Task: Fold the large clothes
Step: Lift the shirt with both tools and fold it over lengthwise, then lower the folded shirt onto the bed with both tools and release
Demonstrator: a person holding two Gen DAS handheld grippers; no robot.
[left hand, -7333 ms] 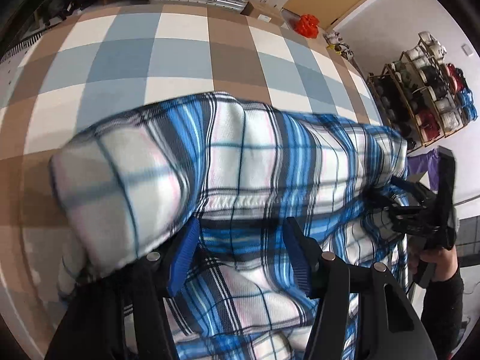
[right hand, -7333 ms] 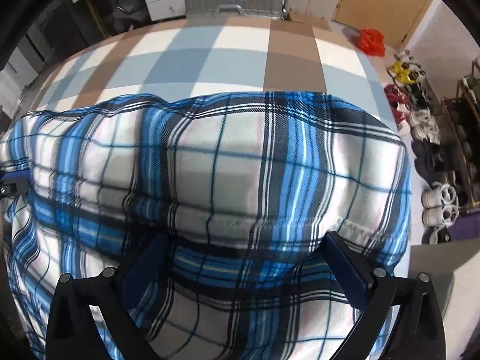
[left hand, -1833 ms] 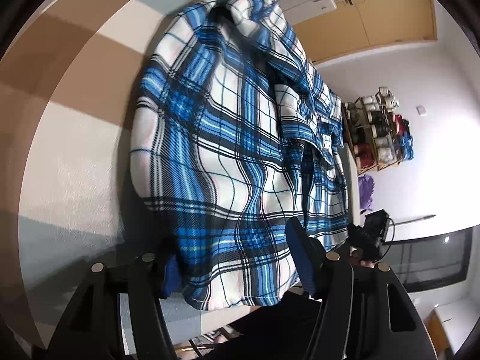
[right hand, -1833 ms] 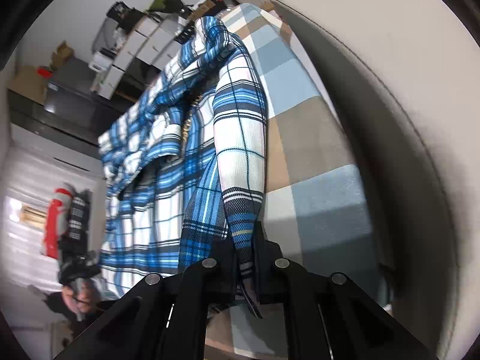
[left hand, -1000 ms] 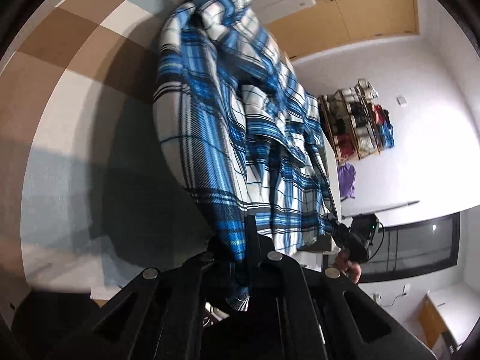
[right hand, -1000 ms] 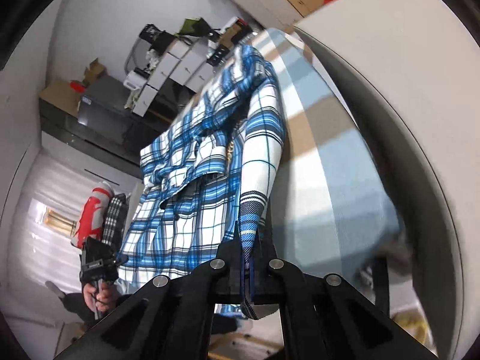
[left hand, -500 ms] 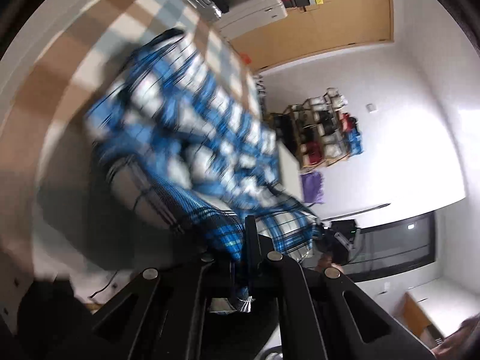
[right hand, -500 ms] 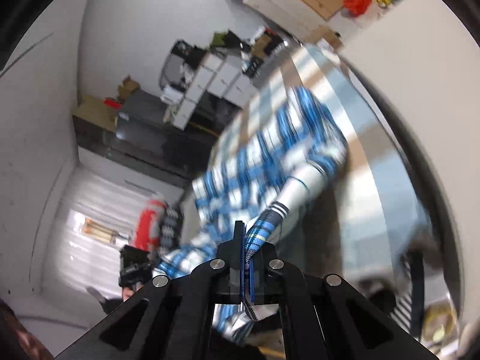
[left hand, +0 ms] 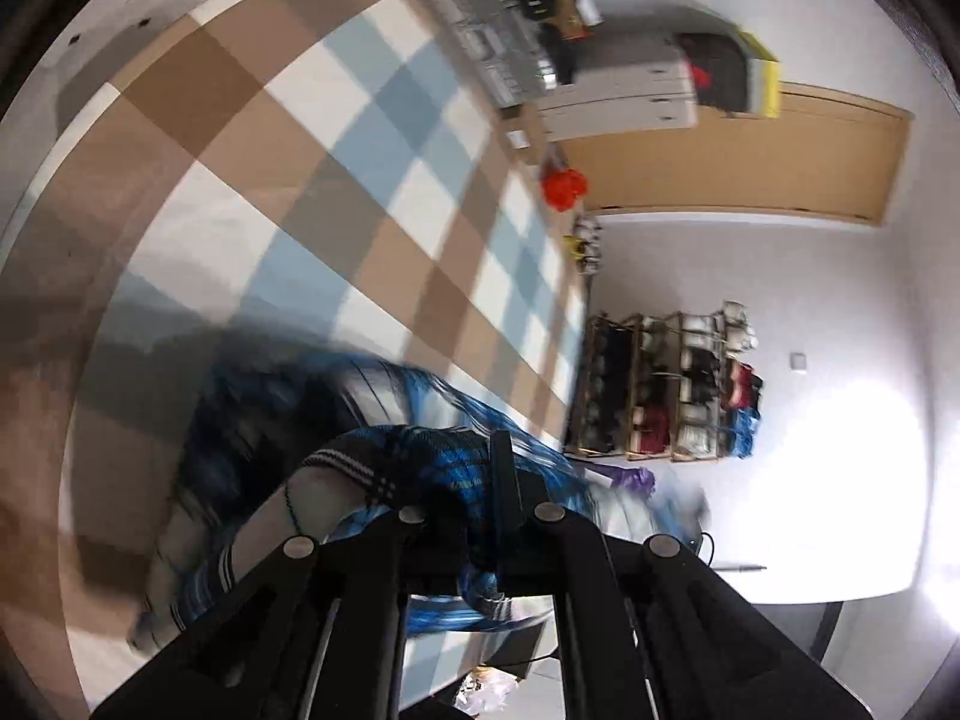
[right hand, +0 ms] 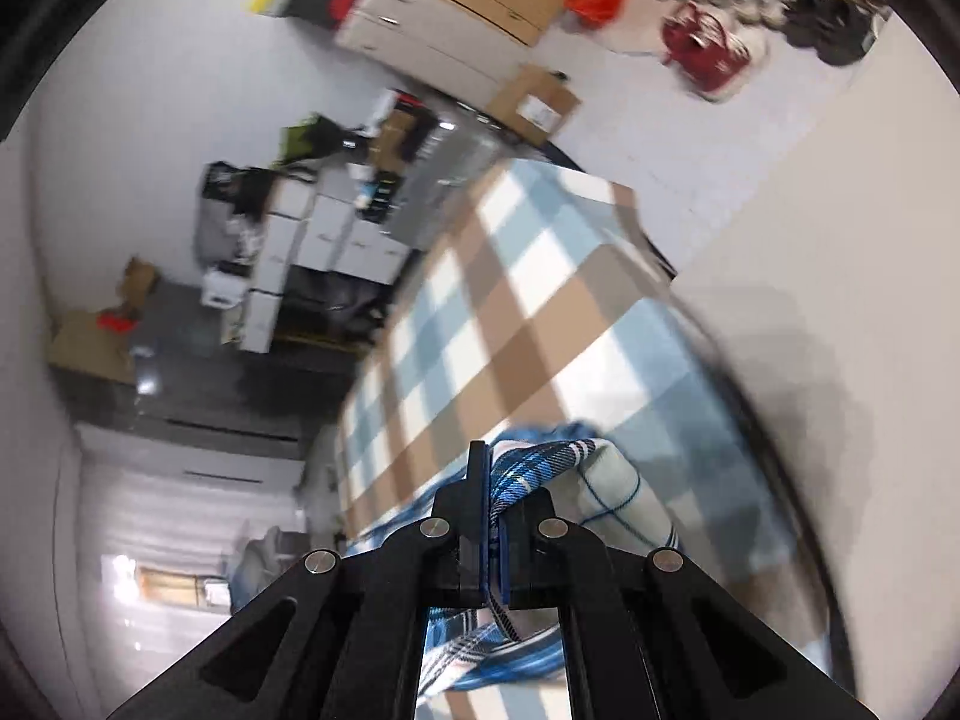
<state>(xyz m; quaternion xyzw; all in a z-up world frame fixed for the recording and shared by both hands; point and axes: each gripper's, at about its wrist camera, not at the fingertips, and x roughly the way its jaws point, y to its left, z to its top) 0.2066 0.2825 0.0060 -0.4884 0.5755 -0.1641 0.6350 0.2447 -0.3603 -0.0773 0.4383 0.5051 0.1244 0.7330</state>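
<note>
Left wrist view
Left gripper (left hand: 480, 504): jaws drawn together, pinching a bunched fold of the plaid shirt (left hand: 414, 456).
Shirt position: blue, white and black cloth gathered just ahead of the fingers and trailing left and down over the checked bed cover (left hand: 336, 180), much of it motion-blurred.
Background: shoe rack (left hand: 666, 384) against the wall and wooden door (left hand: 750, 156) beyond the bed.

Right wrist view
Right gripper (right hand: 489, 516): jaws pressed nearly together, clamped on a twisted edge of the plaid shirt (right hand: 540, 462).
Shirt position: a pale checked section bulges to the right of the fingers; the rest hangs below, over the checked bed cover (right hand: 510, 300).
Background: stacked white drawers (right hand: 300, 240) and a cardboard box (right hand: 534, 99) on the floor.
</note>
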